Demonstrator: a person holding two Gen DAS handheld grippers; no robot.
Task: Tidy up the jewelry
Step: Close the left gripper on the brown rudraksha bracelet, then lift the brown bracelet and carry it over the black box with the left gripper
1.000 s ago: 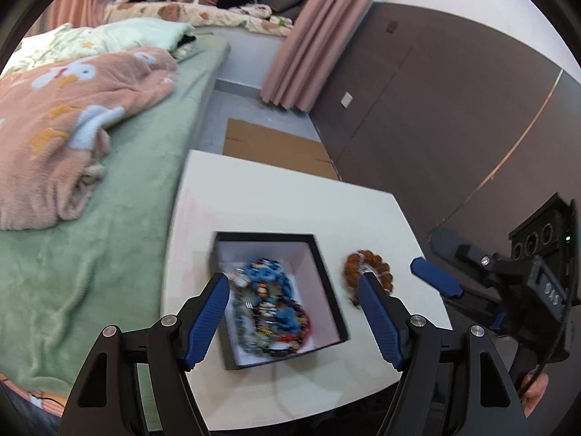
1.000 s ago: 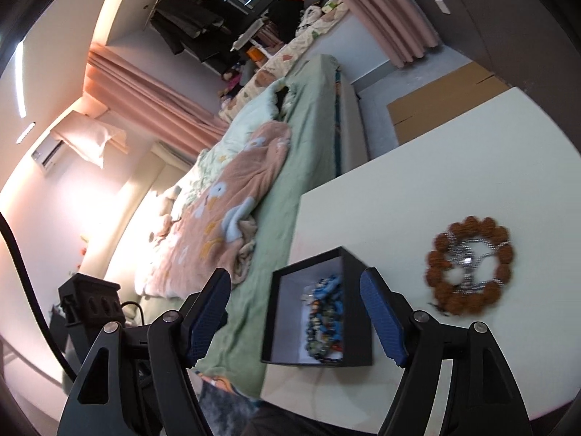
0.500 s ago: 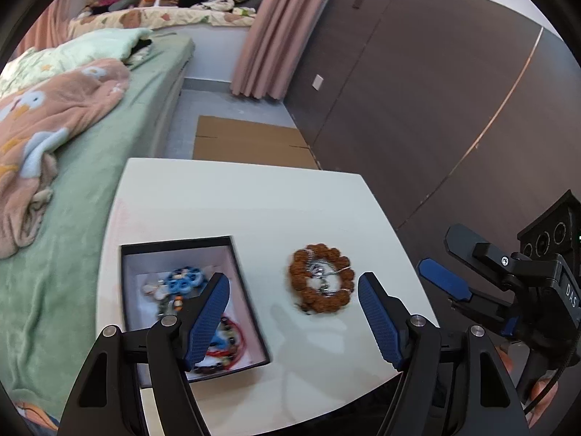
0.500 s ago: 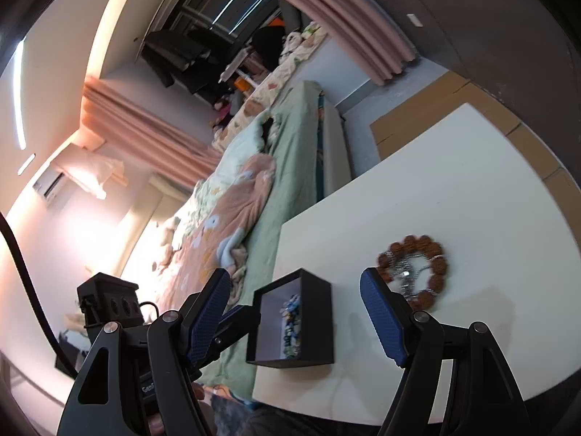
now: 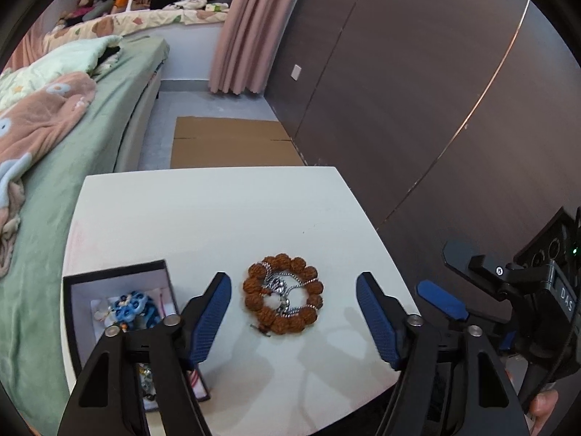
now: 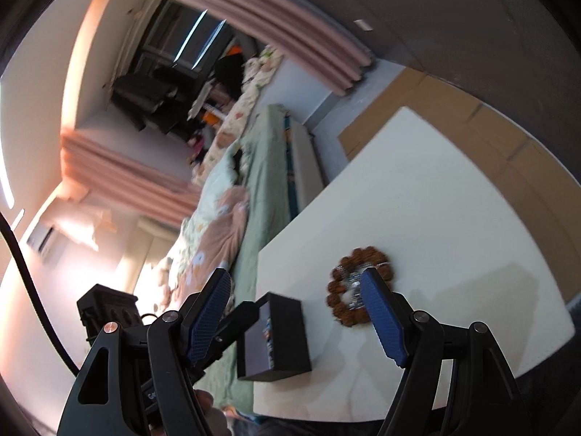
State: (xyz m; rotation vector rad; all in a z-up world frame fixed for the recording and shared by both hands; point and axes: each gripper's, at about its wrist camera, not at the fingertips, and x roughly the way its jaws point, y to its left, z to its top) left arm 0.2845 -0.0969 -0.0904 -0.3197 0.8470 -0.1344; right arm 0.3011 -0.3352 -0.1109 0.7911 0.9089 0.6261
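A brown bead bracelet [image 5: 284, 293] with a silver chain coiled inside it lies on the white table [image 5: 218, 210]. My left gripper [image 5: 293, 290] hovers above it, the bracelet showing between its blue pads, which do not touch it; its jaws are closing. A black box [image 5: 109, 301] with a white lining holds blue and mixed bead jewelry at the table's left front. In the right wrist view the bracelet [image 6: 357, 287] and the box [image 6: 279, 334] lie on the table. My right gripper [image 6: 297, 309] stands open and empty above the table's near edge.
A bed with a green sheet [image 5: 72, 145] and a pink blanket runs along the table's left side. Flat cardboard [image 5: 232, 141] lies on the floor beyond the table. A dark panelled wall [image 5: 417, 91] stands to the right. The right gripper's body [image 5: 508, 290] is at the right edge.
The left gripper has swung from over the black box to over the brown bracelet. The right gripper has rolled and shifted, so the bracelet now sits behind its right finger.
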